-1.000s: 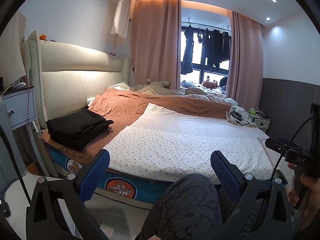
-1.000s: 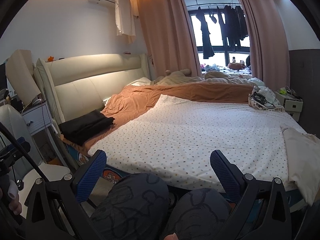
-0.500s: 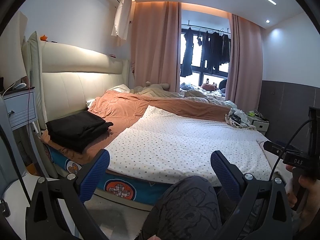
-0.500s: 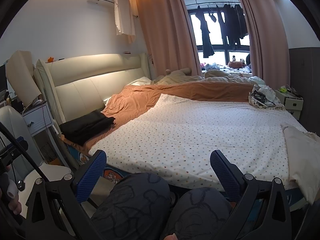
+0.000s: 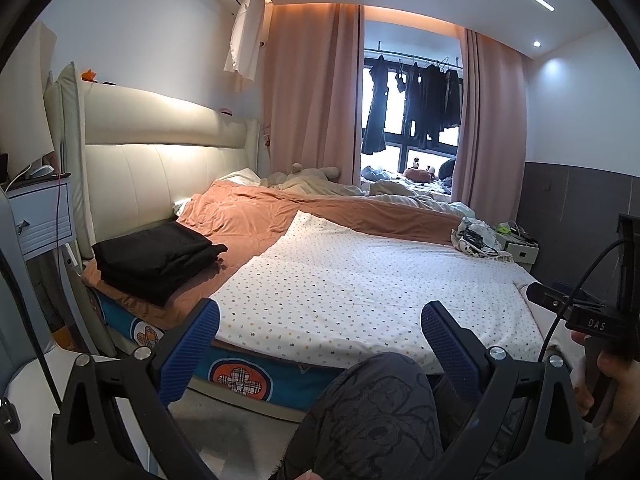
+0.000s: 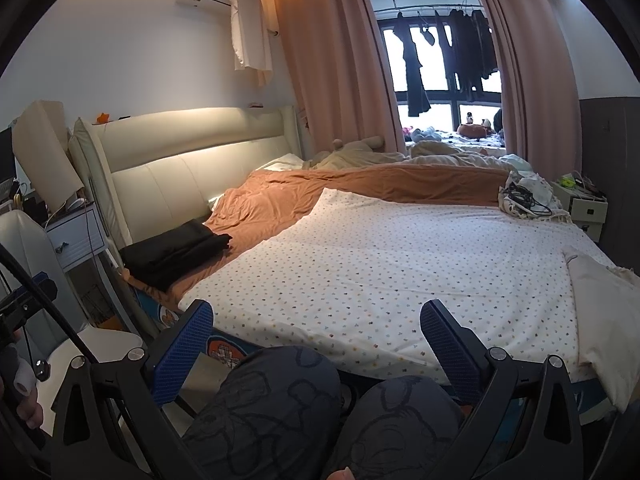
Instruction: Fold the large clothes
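A folded stack of black clothes (image 5: 154, 258) (image 6: 172, 250) lies on the orange sheet at the bed's near left corner. A white dotted cover (image 5: 360, 280) (image 6: 400, 256) is spread flat over the bed. A cream cloth (image 6: 604, 312) hangs over the bed's right edge. My left gripper (image 5: 320, 344) is open and empty, held back from the bed above the person's knee (image 5: 372, 412). My right gripper (image 6: 316, 340) is open and empty too, above both knees (image 6: 264, 404), short of the mattress edge.
A padded cream headboard (image 5: 160, 176) and white nightstand (image 5: 40, 216) stand at the left. A pile with black cables (image 6: 528, 200) sits at the bed's far right, beside a small side table (image 6: 584, 204). Dark clothes (image 6: 448, 48) hang at the window. A white chair (image 6: 96, 344) is at lower left.
Both views have shifted only slightly; the bed sits a touch lower and nearer. Both grippers stay open and empty, and nothing on the bed has moved.
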Action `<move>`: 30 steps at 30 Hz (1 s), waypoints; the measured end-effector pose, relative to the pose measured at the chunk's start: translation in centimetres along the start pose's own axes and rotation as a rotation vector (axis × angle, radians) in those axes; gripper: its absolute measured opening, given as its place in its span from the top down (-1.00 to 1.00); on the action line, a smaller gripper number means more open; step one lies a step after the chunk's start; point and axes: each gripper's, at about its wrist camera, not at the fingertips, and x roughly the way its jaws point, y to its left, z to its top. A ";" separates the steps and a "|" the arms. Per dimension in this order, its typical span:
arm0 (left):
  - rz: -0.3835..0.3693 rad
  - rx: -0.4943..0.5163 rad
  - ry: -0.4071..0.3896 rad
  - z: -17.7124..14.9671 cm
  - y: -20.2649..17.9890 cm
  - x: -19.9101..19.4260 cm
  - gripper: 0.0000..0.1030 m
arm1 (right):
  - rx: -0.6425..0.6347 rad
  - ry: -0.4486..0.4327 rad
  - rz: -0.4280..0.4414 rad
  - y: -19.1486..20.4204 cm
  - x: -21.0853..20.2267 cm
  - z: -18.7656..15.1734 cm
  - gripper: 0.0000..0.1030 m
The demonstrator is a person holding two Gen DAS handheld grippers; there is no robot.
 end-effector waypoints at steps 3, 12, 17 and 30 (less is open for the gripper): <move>0.003 0.004 0.000 0.0 0.0 -0.1 -1.00 | 0.003 -0.001 0.001 0.0 0.0 0.0 -1.00; 0.004 0.006 -0.001 0.2 0.1 -0.5 -1.00 | 0.005 0.002 0.001 0.1 -0.1 -0.3 -1.00; 0.008 0.003 -0.006 0.2 0.3 -0.9 -1.00 | 0.010 0.004 0.001 0.1 -0.3 -0.4 -1.00; 0.002 -0.001 -0.012 0.2 0.5 -1.4 -1.00 | 0.011 0.010 0.001 0.3 -0.5 -0.7 -1.00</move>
